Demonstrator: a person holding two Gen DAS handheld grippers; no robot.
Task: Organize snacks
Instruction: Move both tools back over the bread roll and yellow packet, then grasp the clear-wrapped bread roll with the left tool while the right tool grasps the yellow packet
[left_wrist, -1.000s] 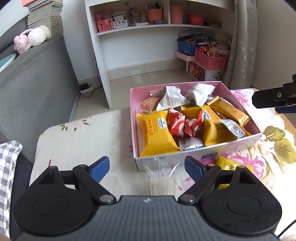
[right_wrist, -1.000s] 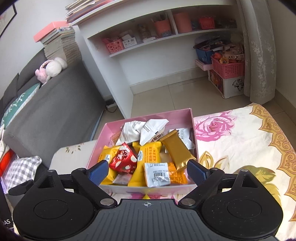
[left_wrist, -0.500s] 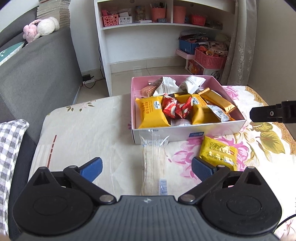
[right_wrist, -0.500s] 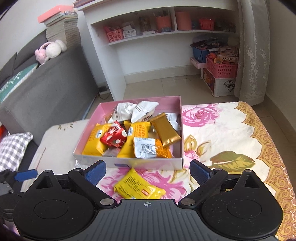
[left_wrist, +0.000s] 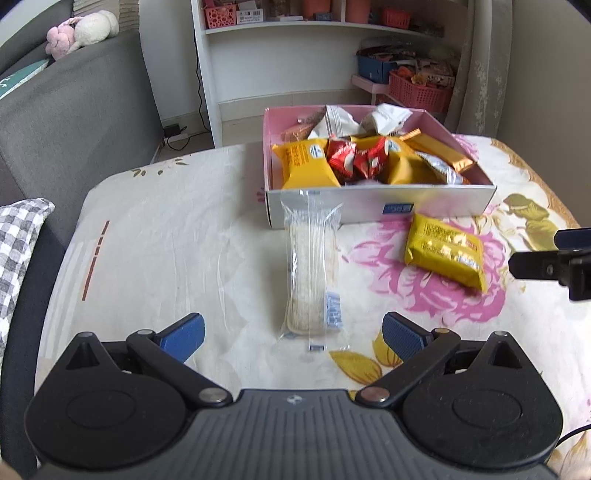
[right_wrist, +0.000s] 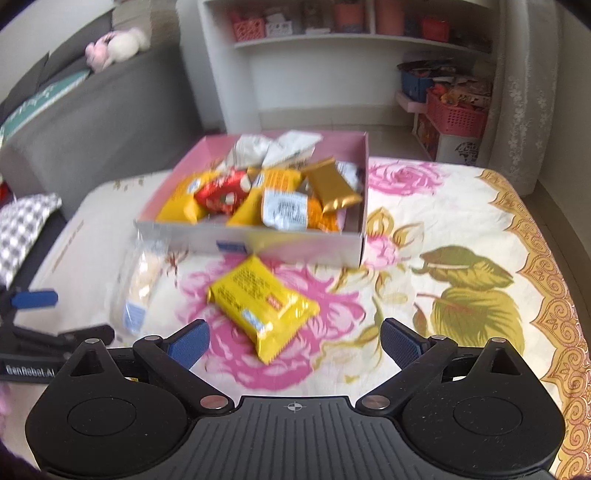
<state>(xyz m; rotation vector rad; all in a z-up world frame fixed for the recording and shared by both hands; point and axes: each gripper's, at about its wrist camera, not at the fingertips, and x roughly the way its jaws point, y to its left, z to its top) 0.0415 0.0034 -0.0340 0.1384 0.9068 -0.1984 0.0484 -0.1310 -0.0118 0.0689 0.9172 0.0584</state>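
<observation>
Lying on the flowered cloth just in front of the pink-lined cardboard snack box (left_wrist: 380, 201) are a long clear-wrapped wafer packet (left_wrist: 312, 269) and a yellow foil snack packet (right_wrist: 264, 301). The left gripper (left_wrist: 291, 330) tilts down before the wafer, the right gripper (right_wrist: 293, 338) before the yellow one; both jaws spread, holding nothing. Packet print is unreadable.

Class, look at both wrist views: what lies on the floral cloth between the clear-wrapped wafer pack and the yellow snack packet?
Nothing: between the clear-wrapped wafer pack and the yellow snack packet only bare floral cloth shows, clearest in the left wrist view.
</observation>
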